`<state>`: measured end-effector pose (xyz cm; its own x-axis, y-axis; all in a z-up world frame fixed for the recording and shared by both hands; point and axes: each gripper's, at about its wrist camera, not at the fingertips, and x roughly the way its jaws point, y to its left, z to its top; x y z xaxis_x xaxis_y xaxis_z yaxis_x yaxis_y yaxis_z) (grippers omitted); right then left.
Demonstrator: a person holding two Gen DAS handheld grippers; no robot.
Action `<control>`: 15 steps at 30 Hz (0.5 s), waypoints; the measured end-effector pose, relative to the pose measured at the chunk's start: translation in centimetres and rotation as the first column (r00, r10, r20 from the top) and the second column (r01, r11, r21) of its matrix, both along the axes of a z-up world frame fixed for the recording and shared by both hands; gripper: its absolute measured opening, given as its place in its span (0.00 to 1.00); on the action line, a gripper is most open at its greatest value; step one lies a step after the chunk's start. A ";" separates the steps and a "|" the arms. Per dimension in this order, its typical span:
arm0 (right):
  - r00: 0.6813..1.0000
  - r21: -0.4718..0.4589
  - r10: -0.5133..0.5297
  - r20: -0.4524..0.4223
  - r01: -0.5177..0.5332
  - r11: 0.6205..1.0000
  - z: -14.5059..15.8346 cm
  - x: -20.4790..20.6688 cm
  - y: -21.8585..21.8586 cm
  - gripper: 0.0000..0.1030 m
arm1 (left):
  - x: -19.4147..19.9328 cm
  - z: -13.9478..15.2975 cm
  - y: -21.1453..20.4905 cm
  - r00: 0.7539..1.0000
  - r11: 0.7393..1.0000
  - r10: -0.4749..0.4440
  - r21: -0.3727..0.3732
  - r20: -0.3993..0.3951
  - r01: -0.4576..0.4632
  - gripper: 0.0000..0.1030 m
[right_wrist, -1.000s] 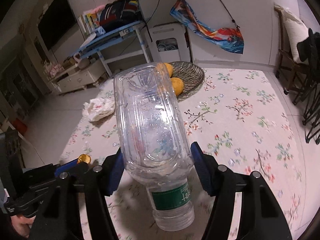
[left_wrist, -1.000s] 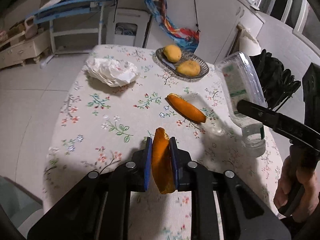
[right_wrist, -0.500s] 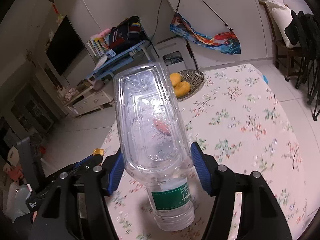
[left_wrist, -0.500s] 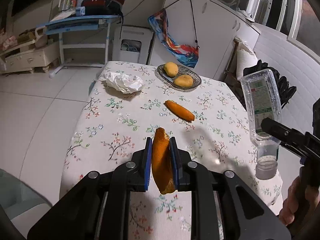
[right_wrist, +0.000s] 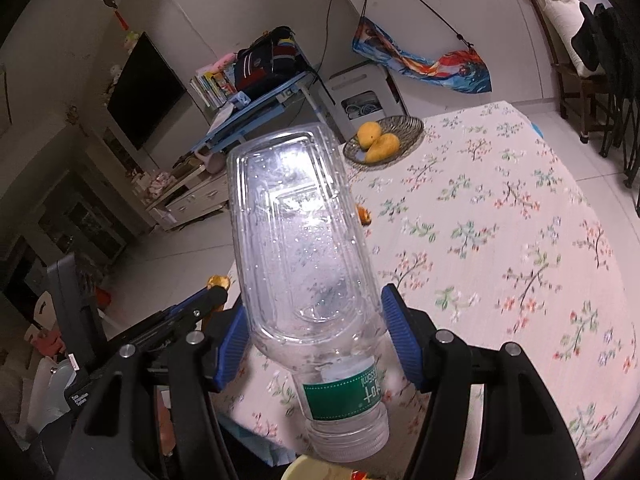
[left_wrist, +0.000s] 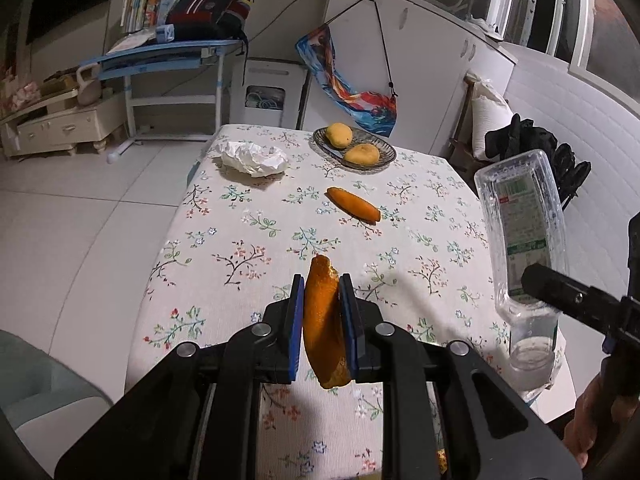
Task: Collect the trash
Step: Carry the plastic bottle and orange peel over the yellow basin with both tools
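Note:
My left gripper [left_wrist: 323, 320] is shut on an orange fruit peel [left_wrist: 322, 328] and holds it above the near end of the floral-cloth table [left_wrist: 240, 248]. My right gripper [right_wrist: 316, 332] is shut on a clear empty plastic bottle [right_wrist: 300, 248], cap end toward the camera; the bottle also shows at the right of the left wrist view [left_wrist: 520, 240]. A second orange peel [left_wrist: 352, 205] lies mid-table. A crumpled white tissue [left_wrist: 256, 159] lies at the far left of the table.
A woven dish [left_wrist: 376, 160] with two mangoes stands at the far end of the table. A yellow rim [right_wrist: 320, 470] shows at the bottom of the right wrist view. A blue desk [left_wrist: 160, 56], cabinets and a chair with dark clothes [left_wrist: 536, 152] surround the table.
Both grippers have pulled back and up from the table with their loads; the table now looks smaller and farther. Both grips are unchanged.

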<state>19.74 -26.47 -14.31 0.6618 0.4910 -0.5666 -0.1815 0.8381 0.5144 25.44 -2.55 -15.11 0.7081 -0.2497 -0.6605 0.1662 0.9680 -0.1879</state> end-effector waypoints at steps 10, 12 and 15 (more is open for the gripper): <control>0.999 0.033 0.029 -0.014 -0.028 0.999 -0.3 -2.4 0.8 0.60 | -2.2 0.3 -0.2 1.000 1.000 -0.009 0.023 0.023 0.008 0.17; 0.999 0.039 0.032 -0.017 -0.031 0.999 -0.4 -2.9 1.0 0.60 | -2.6 0.3 -0.2 1.000 1.000 -0.010 0.025 0.025 0.010 0.17; 0.999 0.045 0.036 -0.019 -0.035 0.998 -0.5 -3.6 1.1 0.60 | -3.3 0.4 -0.2 1.000 1.000 -0.012 0.028 0.029 0.011 0.17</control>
